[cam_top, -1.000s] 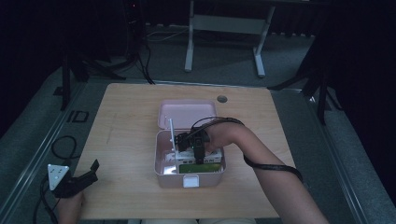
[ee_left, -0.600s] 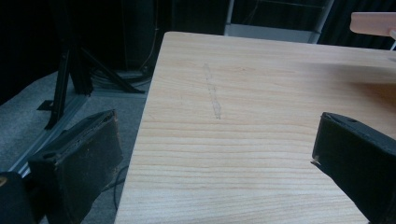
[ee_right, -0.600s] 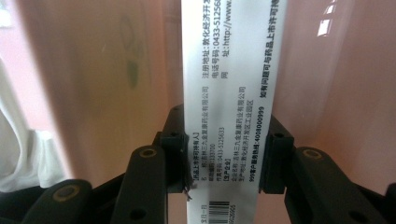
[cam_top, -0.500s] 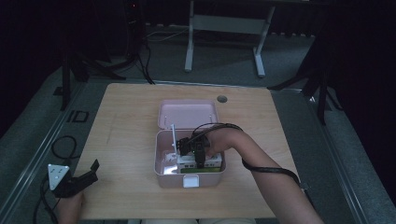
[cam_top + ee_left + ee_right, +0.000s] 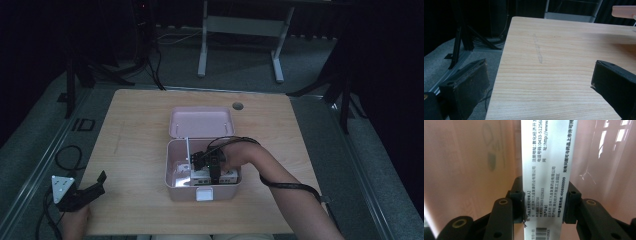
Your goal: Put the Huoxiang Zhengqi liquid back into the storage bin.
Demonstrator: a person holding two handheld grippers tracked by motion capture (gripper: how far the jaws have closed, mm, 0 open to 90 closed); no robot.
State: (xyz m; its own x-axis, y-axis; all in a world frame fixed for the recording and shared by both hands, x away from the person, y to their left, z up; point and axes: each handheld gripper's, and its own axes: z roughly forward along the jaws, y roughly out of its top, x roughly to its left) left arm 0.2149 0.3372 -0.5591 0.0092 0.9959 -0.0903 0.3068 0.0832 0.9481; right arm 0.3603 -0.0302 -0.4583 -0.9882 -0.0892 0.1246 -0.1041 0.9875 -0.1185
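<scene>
A pink box (image 5: 169, 167) stands open in the middle of the table, its lid (image 5: 200, 122) laid back behind it. My right gripper (image 5: 214, 169) reaches down into it, shut on a white printed medicine carton (image 5: 200, 176). In the right gripper view the carton (image 5: 546, 167) runs upright between the two black pads (image 5: 516, 205), which press on its two sides, with the pink wall (image 5: 469, 170) close behind. My left gripper (image 5: 92, 187) rests at the table's near left corner; its jaws stand wide apart over bare wood (image 5: 540, 82).
A thin white upright piece (image 5: 187, 147) stands at the box's back left. A round hole (image 5: 238, 106) sits near the table's far edge. A cable (image 5: 287, 186) trails off my right forearm. Beyond the table are a desk frame (image 5: 240, 25) and dark stands.
My right gripper has sunk lower into the pink box with the carton still held. The left gripper has stayed put.
</scene>
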